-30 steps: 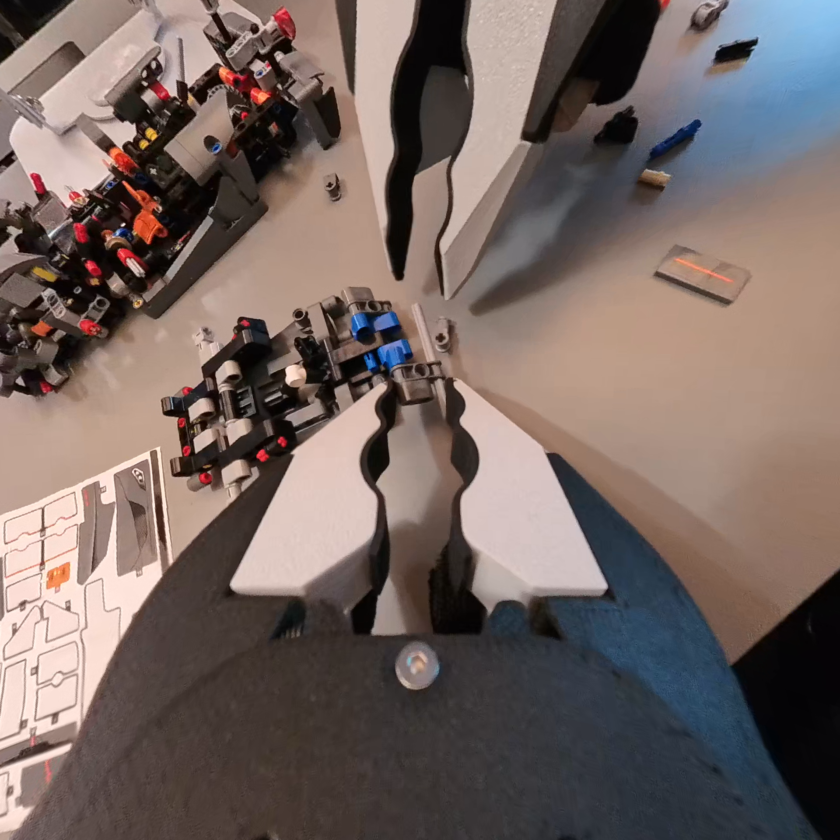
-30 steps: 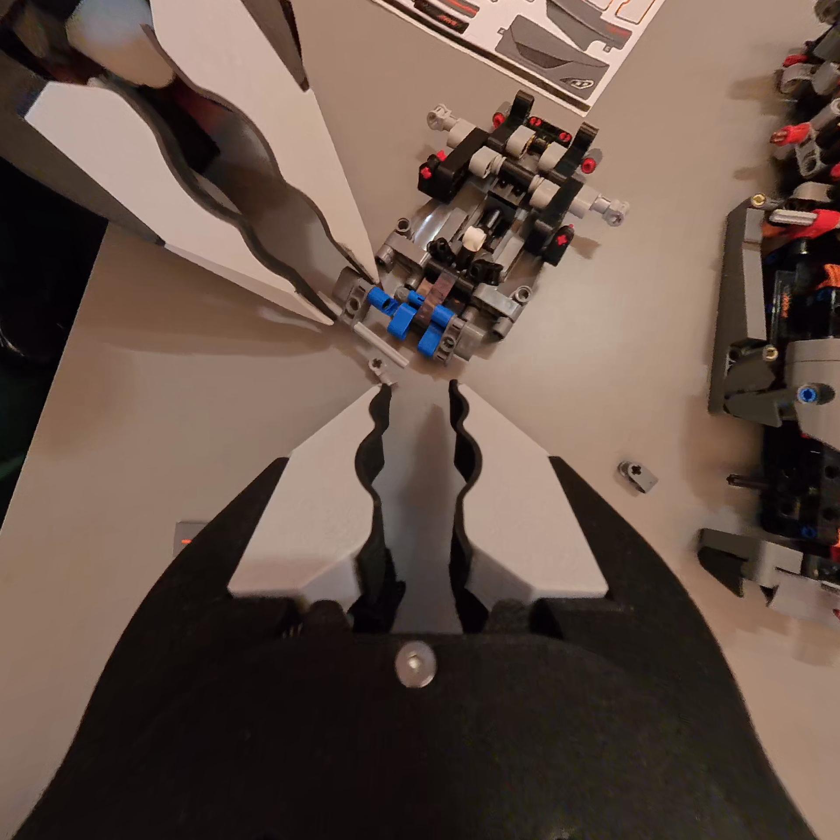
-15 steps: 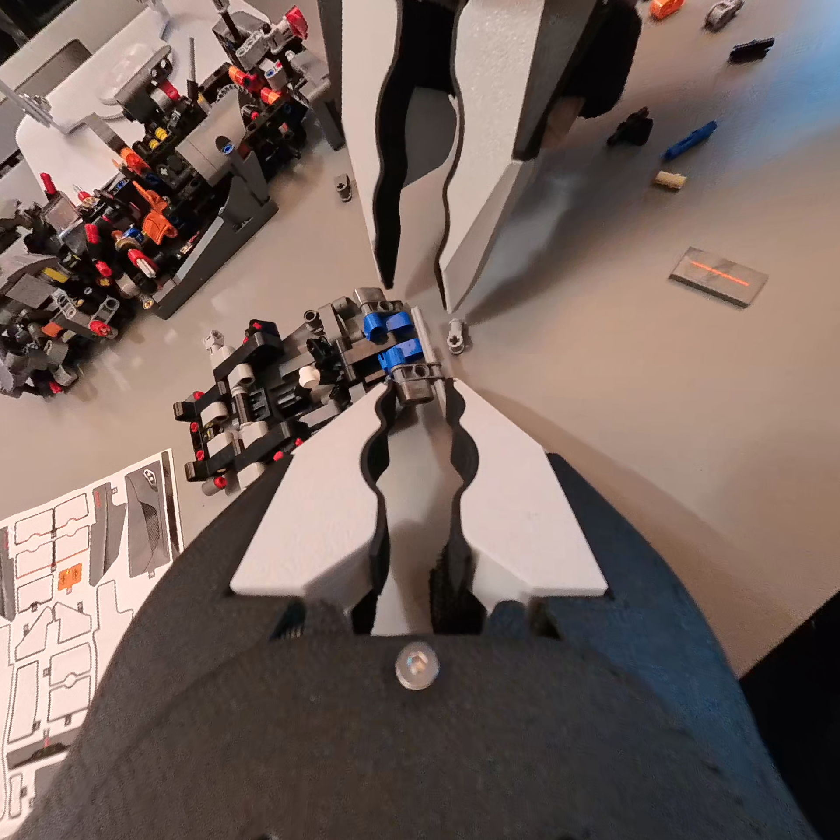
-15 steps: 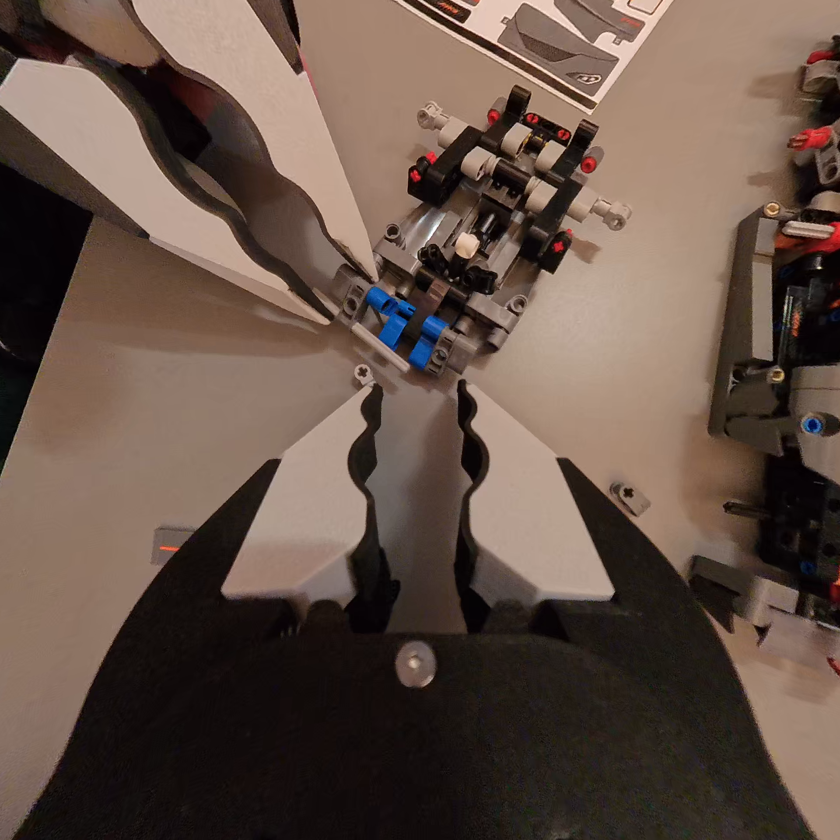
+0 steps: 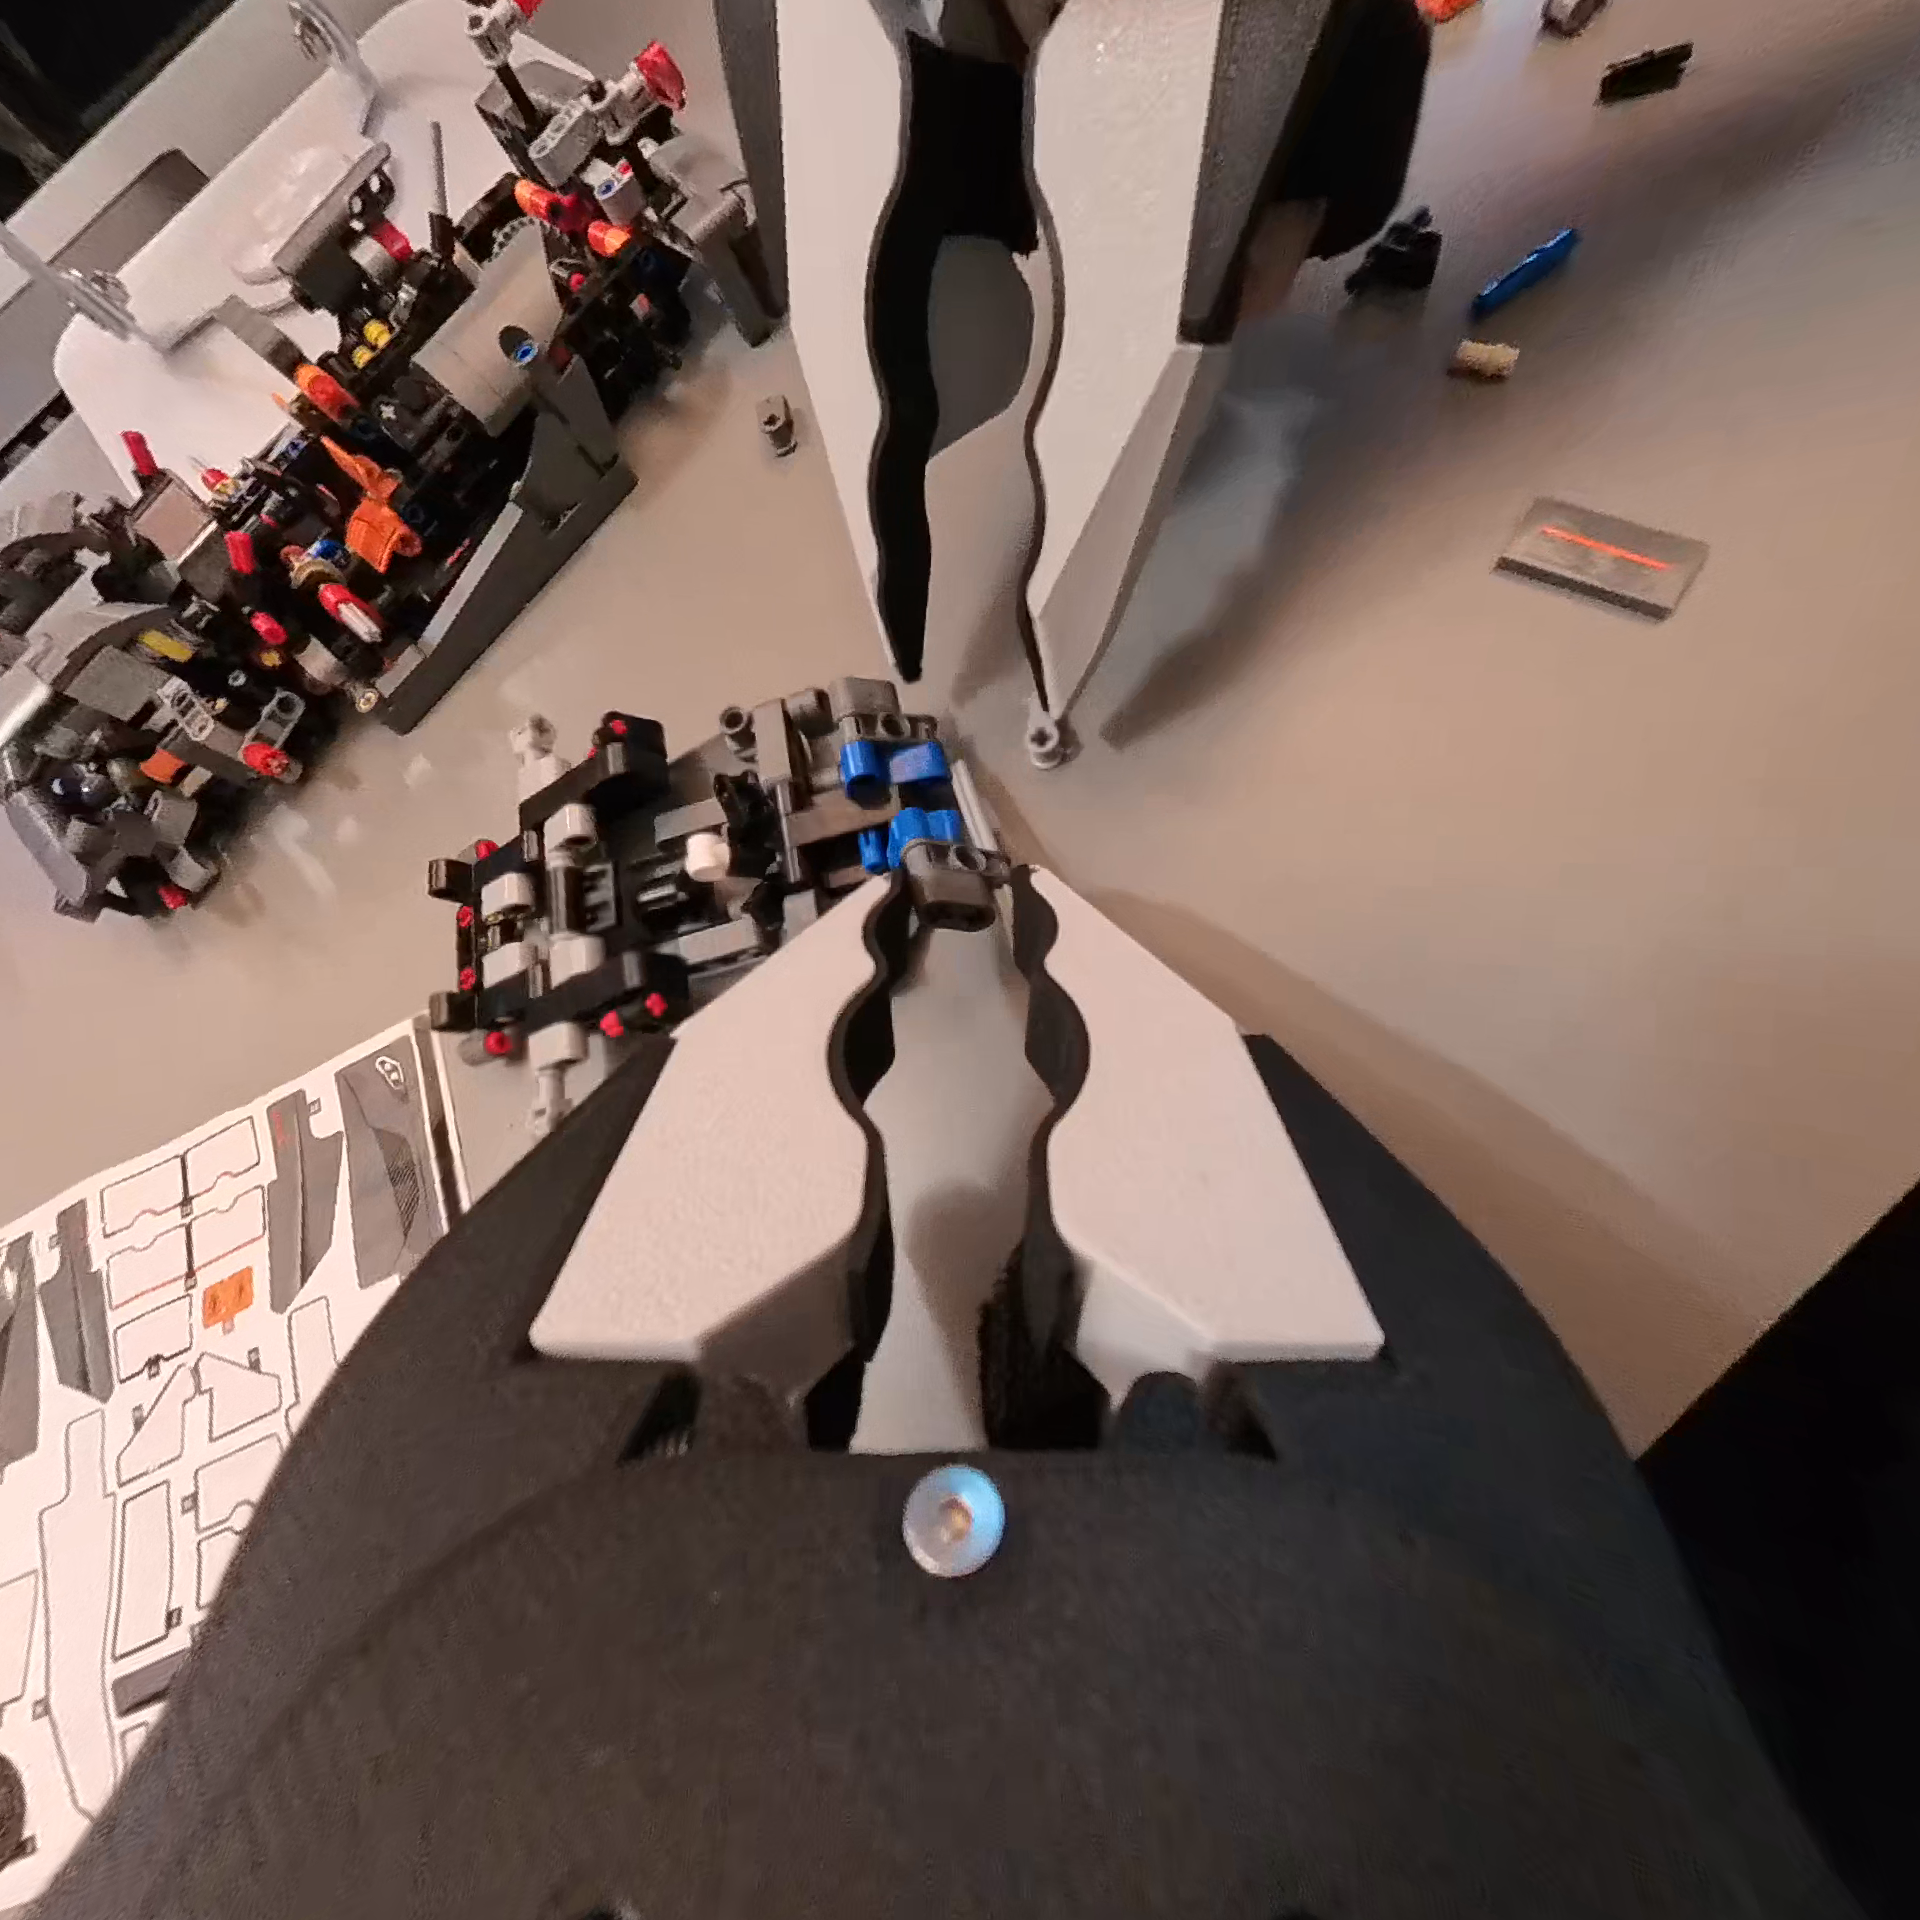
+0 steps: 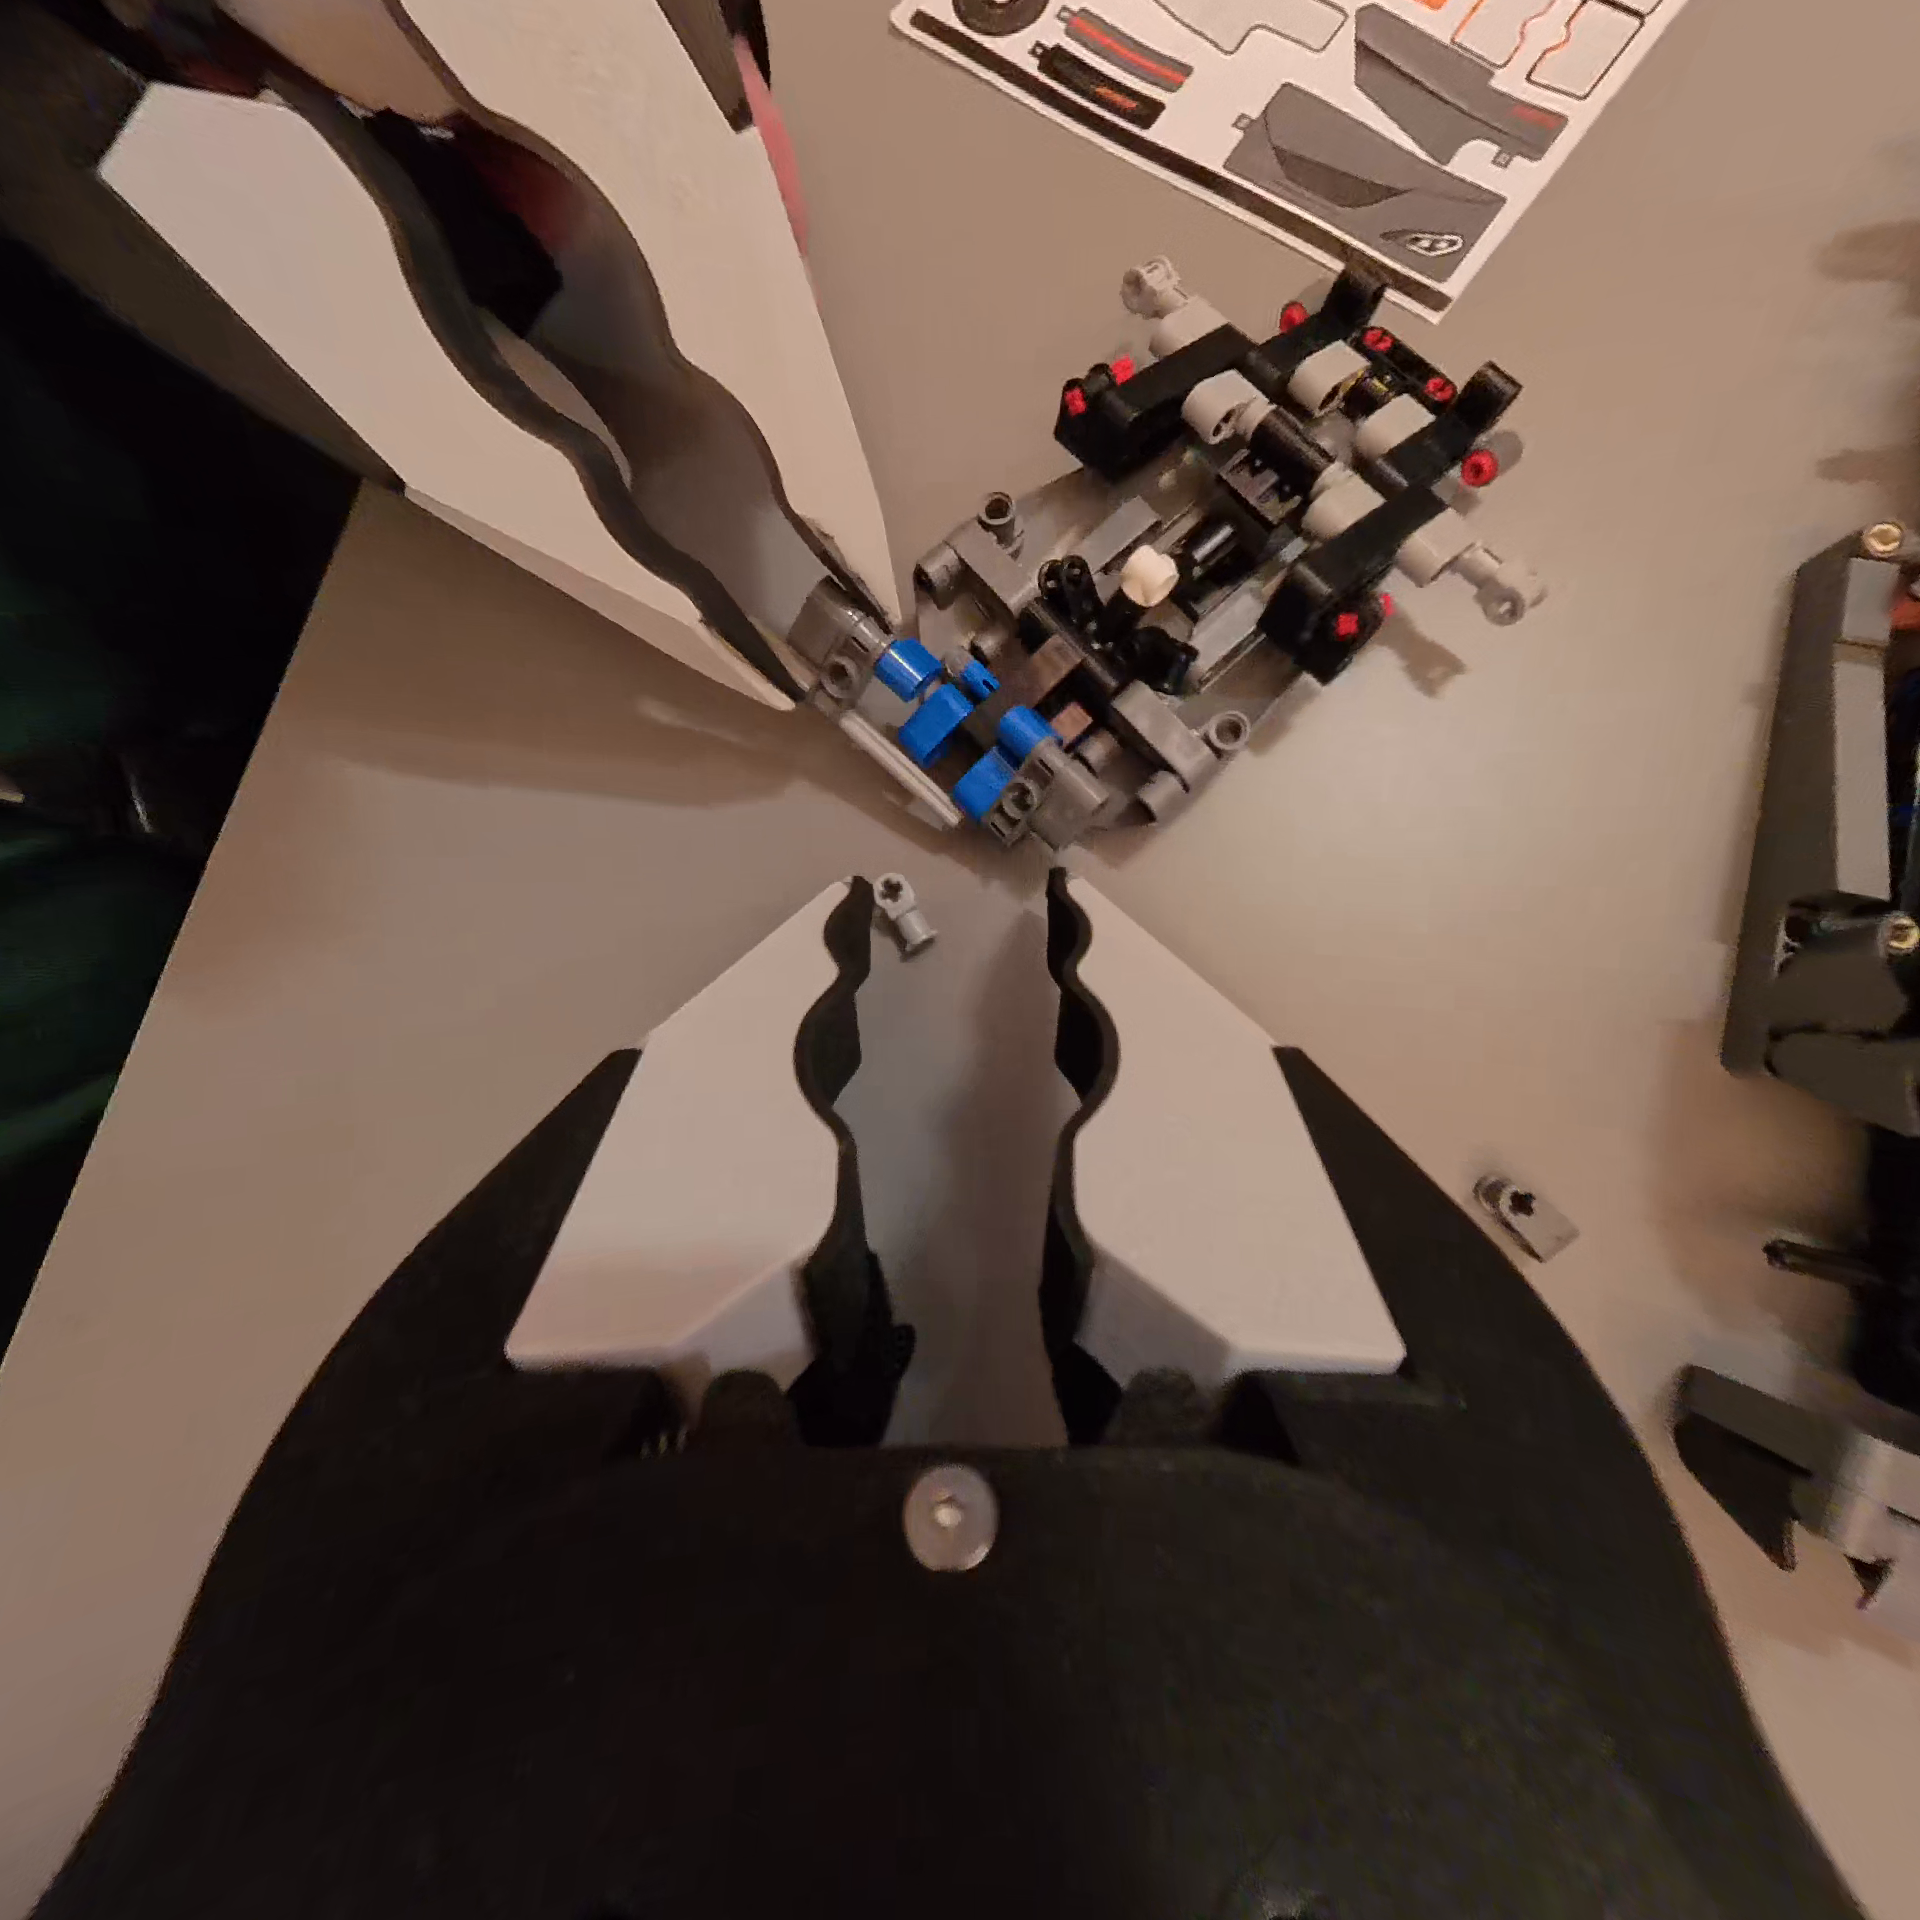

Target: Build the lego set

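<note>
A small lego assembly (image 5: 665, 862) of black, grey and blue parts lies on the grey table; it also shows in the right wrist view (image 6: 1195, 582). My left gripper (image 5: 954, 881) is shut on the dark grey connector (image 5: 951, 883) at its near corner. My right gripper (image 6: 954, 883) is open just short of the assembly's blue end. A tiny grey connector piece (image 6: 900, 910) lies on the table just inside its left fingertip; it also shows in the left wrist view (image 5: 1047, 740). A light grey axle (image 6: 894, 758) lies along the blue parts.
A large partly built model (image 5: 312, 468) stands at the left in the left wrist view, and at the right edge of the right wrist view (image 6: 1849, 831). A sticker sheet (image 5: 156, 1299), a grey tile with an orange line (image 5: 1600, 556), a loose grey connector (image 6: 1522, 1216) and small loose parts (image 5: 1522, 272) lie around. The grippers' ends are close to 5 centimetres from one another.
My right gripper has opened wider and moved forward, so the tiny grey piece now sits between its fingertips. The left gripper keeps its grip; the assembly has turned slightly.
</note>
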`<state>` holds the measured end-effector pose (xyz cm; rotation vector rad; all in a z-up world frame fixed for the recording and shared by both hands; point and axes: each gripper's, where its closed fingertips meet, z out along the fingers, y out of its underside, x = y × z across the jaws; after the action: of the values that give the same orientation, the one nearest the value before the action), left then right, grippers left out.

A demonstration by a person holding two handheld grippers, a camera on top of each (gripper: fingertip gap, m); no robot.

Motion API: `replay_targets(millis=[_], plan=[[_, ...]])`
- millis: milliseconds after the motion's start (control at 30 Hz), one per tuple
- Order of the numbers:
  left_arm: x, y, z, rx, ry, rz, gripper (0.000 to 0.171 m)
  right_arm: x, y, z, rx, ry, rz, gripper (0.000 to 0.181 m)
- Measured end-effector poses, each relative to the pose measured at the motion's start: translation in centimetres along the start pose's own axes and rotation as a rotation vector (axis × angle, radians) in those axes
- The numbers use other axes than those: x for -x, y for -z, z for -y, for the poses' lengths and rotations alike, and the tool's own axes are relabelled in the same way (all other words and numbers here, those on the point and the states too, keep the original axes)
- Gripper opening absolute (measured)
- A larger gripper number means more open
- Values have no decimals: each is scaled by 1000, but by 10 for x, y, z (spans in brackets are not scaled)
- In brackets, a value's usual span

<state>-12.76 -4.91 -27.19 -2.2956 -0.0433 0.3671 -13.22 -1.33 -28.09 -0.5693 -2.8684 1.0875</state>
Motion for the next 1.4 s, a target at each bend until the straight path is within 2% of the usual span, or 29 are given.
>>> replay_targets(millis=[333,800,1167,1400], plan=[[5,3,2,-35,10,-12,11,2,-9,-5,38,27,3,32],[10,-6,-1,1,-15,-24,10,2,-13,-3,39,52,14,31],[12,5,-9,16,-20,-15,6,1,-12,-4,32,49,26,31],[6,3,-7,6,12,-54,6,-3,-4,-4,61,57,-31,29]])
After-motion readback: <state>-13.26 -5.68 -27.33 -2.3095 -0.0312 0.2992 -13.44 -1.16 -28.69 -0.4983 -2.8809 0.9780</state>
